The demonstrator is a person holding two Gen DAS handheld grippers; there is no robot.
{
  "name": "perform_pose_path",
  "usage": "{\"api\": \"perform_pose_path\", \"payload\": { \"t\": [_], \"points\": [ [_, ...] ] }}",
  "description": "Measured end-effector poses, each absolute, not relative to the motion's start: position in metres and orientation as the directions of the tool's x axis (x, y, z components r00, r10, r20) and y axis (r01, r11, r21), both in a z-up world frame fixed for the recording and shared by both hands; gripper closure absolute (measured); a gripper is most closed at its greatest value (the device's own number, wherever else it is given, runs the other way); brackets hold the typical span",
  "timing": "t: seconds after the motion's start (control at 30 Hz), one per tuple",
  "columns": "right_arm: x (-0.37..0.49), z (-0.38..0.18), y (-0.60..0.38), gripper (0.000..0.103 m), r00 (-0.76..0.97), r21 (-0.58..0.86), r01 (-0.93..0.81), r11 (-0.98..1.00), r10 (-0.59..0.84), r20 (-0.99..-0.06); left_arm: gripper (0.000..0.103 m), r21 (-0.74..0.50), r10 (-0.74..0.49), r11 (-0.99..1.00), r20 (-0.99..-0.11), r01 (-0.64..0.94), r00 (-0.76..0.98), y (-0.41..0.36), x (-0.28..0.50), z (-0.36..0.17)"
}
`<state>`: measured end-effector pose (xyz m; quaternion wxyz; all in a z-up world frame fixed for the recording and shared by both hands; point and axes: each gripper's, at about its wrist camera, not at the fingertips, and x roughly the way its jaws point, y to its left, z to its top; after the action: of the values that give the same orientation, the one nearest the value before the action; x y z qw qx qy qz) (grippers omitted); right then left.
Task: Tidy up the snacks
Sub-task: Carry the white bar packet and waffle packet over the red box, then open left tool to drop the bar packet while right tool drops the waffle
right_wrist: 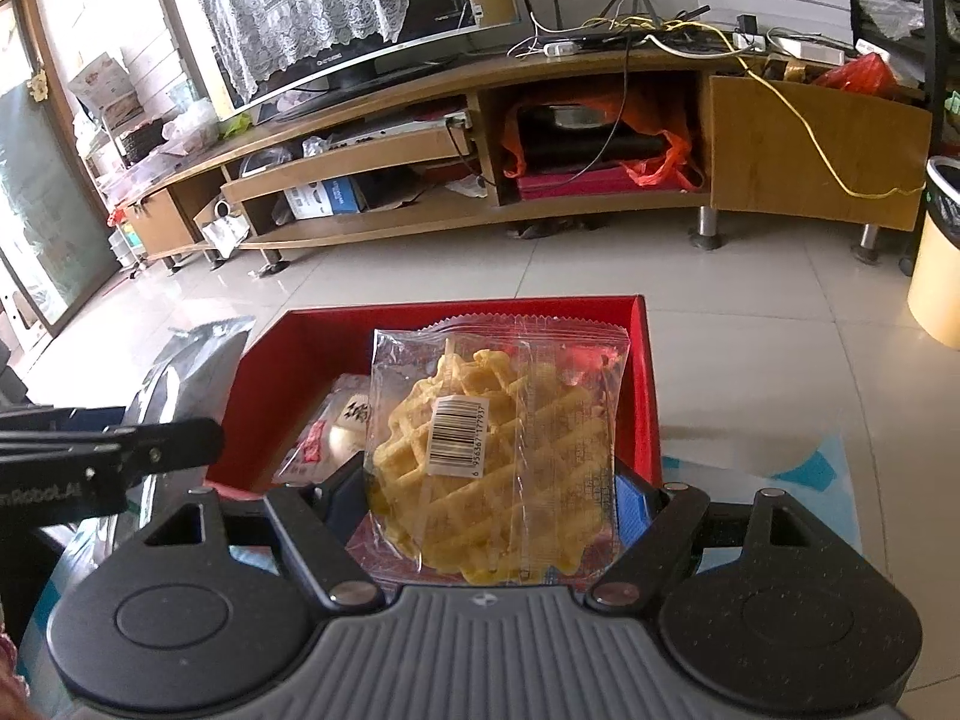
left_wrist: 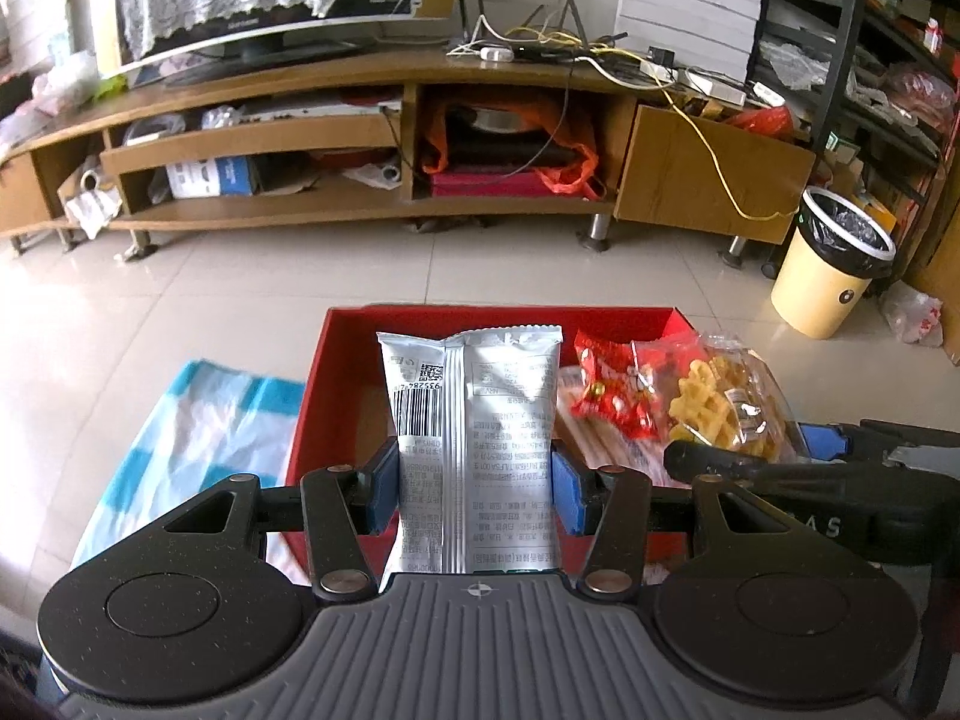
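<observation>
Silver foil snack packet (left_wrist: 474, 450) stands upright, pinched at its sides by the left claw (left_wrist: 474, 489) over the red box (left_wrist: 336, 372) on the table. Just to the right, the right claw (right_wrist: 489, 495) grips a clear bag of yellow lattice crisps (right_wrist: 486, 450) — also above the box, where a red sweet wrapper (left_wrist: 606, 399) lies. A blue-checked cloth (left_wrist: 198, 420) covers the table.

Bright daylight, glare on floor tiles (left_wrist: 180, 300), fisheye-bent edges.
</observation>
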<state>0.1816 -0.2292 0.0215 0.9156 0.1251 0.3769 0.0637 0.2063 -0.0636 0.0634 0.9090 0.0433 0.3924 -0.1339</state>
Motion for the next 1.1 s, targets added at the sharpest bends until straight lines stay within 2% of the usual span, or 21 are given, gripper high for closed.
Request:
{"api": "perform_pose_path", "payload": {
  "t": [0.33, 0.97, 1.1],
  "points": [
    [0.2, 0.017, -0.232, 0.026, 0.715, 0.246, -0.015, 0.969, 0.182, -0.675, 0.045, 0.047, -0.159, 0.959, -0.724, 0.278, 0.672, -0.086, 0.237, 0.057],
    [0.225, 0.001, -0.222, 0.025, 0.715, 0.156, -0.053, 0.986, 0.147, -0.684, 0.044, 0.103, -0.078, 0.968, -0.745, 0.23, 0.662, -0.097, 0.268, 0.031],
    [0.229, -0.007, -0.22, 0.023, 0.693, 0.15, -0.058, 0.987, 0.148, -0.706, 0.03, 0.102, -0.071, 0.971, -0.743, 0.217, 0.666, -0.095, 0.269, 0.028]
  ]
}}
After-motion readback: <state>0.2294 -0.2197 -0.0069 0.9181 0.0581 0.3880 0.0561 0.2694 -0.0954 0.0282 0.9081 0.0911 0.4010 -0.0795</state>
